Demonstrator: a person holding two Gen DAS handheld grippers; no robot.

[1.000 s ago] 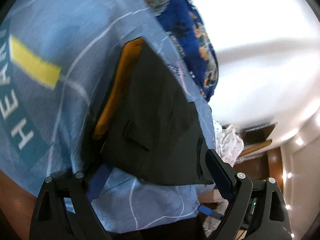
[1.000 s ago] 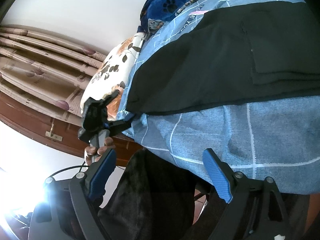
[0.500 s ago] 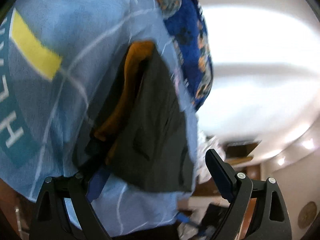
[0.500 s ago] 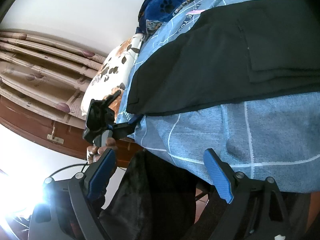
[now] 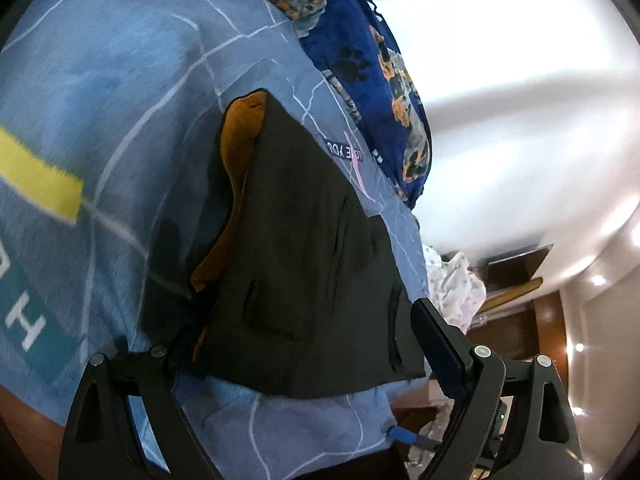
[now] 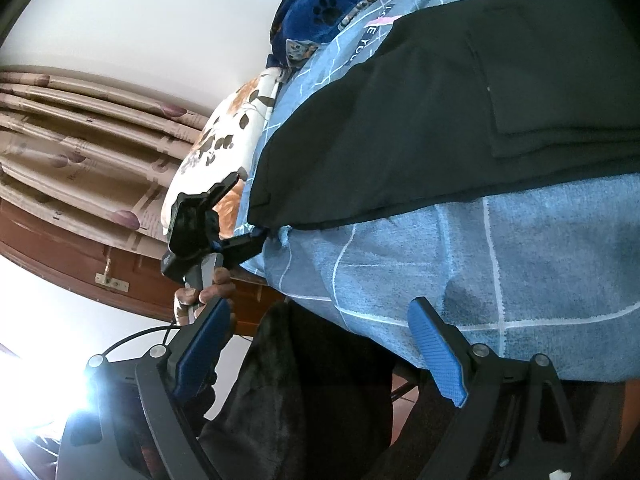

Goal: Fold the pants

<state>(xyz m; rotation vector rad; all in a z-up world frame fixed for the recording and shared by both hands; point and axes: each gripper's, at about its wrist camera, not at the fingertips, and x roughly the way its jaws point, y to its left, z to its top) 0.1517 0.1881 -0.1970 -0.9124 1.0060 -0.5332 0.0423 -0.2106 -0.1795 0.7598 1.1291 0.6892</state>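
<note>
The bed is covered with a light blue sheet [image 5: 120,92] that has thin white lines across it, plus a yellow bar [image 5: 36,176] and a teal strip with white letters [image 5: 28,312]. At the far end sits a dark blue blanket [image 5: 360,52] printed with dogs and paw prints. Beside it there's a white pillow [image 6: 224,140] with brown and orange leaves. Beige patterned curtains [image 6: 80,152] hang behind, over dark wood trim [image 6: 80,264]. A pale spotted cloth [image 5: 452,284] is bunched up past the bed's edge.
</note>
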